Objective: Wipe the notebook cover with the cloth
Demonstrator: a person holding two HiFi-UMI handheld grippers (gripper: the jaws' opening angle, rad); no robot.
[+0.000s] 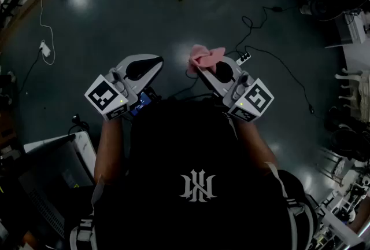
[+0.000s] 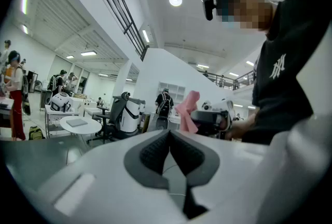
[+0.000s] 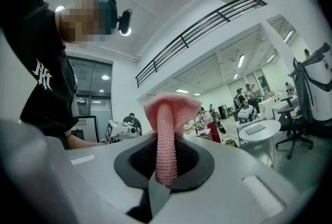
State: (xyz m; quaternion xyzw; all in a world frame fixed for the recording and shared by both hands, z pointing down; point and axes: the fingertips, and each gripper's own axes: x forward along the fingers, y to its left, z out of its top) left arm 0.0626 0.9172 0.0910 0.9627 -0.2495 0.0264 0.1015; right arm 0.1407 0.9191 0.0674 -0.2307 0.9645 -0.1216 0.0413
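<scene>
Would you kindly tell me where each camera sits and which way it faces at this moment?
Head view: on the person's head, looking steeply down at the dark floor; shows the black shirt, the left gripper and the right gripper.
Left gripper view: rides the left gripper, looking along its shut, empty jaws, slightly up toward the ceiling; shirt at right.
Right gripper view: rides the right gripper, looking along jaws shut on the pink cloth; shirt at left.
Shared: all three show the pink cloth.
</scene>
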